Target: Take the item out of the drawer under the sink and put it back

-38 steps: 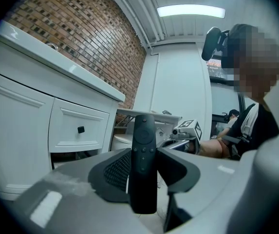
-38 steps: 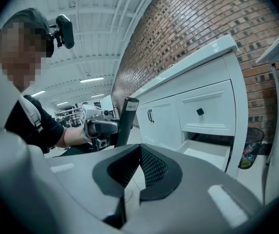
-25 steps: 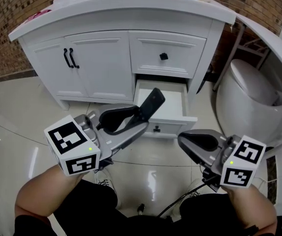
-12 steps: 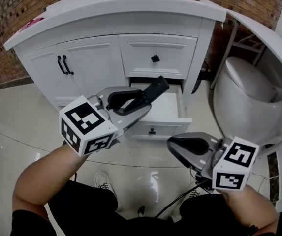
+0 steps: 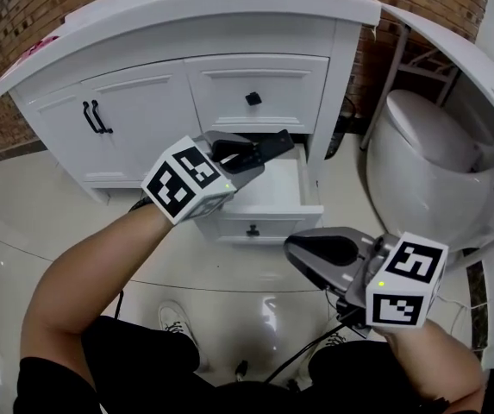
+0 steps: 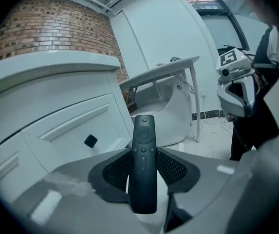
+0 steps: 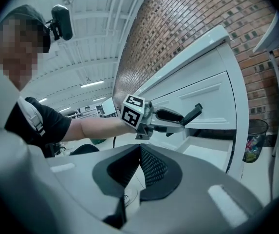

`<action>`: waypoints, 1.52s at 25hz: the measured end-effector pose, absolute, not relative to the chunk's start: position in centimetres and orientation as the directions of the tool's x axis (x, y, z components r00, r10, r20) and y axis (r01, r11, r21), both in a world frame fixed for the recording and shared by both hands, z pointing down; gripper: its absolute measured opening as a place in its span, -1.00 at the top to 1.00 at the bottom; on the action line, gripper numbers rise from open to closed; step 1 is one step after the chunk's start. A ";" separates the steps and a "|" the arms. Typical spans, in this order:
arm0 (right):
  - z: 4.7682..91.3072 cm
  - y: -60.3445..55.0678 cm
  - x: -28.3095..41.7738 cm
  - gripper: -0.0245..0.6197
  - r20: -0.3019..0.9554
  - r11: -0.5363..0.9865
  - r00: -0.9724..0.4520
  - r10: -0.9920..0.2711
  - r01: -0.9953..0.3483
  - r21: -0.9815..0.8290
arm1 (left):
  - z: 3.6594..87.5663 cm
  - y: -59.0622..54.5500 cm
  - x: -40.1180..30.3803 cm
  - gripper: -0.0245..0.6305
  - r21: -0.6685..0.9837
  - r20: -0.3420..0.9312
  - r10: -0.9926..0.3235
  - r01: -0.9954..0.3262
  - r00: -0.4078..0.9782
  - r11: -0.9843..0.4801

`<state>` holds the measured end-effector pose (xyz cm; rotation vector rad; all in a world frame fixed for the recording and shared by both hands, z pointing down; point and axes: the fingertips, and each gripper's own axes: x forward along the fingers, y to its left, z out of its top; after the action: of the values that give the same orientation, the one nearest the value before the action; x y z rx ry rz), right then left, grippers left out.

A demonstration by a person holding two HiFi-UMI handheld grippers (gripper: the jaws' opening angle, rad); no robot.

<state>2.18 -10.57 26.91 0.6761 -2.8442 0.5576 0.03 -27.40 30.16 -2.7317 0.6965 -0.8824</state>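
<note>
Head view shows the left hand-held gripper (image 5: 255, 152) clamped on a slim black plastic remote control (image 5: 277, 141), which sits tilted just above the open white lower drawer (image 5: 255, 224) of the white sink cabinet (image 5: 255, 41). The right hand-held gripper (image 5: 297, 248), jaws together and empty, hovers near the drawer front.

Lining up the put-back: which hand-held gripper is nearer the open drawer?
Left. The left hand-held gripper, clamped on the remote, hangs over the drawer. The right hand-held gripper sits apart, out in front of its front panel.
</note>
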 end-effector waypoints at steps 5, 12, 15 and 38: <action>26.7 -10.8 2.9 0.90 0.229 0.823 -0.888 -0.400 -0.458 -0.337 | 34.2 -31.5 -0.4 0.41 -0.295 0.591 -0.498 -0.404 0.635 -0.866; 26.4 -10.8 2.4 0.90 0.220 0.832 -0.899 -0.379 -0.435 -0.343 | 38.4 -33.7 0.7 0.41 -0.298 0.667 -0.466 -0.365 0.581 -0.882; 26.8 -10.9 2.0 0.90 0.224 0.836 -0.902 -0.369 -0.428 -0.344 | 39.7 -34.7 1.2 0.41 -0.302 0.692 -0.451 -0.342 0.564 -0.890; 27.6 -11.2 1.7 0.90 0.236 0.835 -0.915 -0.327 -0.396 -0.381 | 50.4 -37.1 3.3 0.40 -0.210 0.863 -0.258 -0.155 0.434 -0.965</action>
<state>1.73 -11.24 27.57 0.5661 -2.8531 0.6451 3.26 -37.14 50.43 -2.5752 0.3722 -1.5779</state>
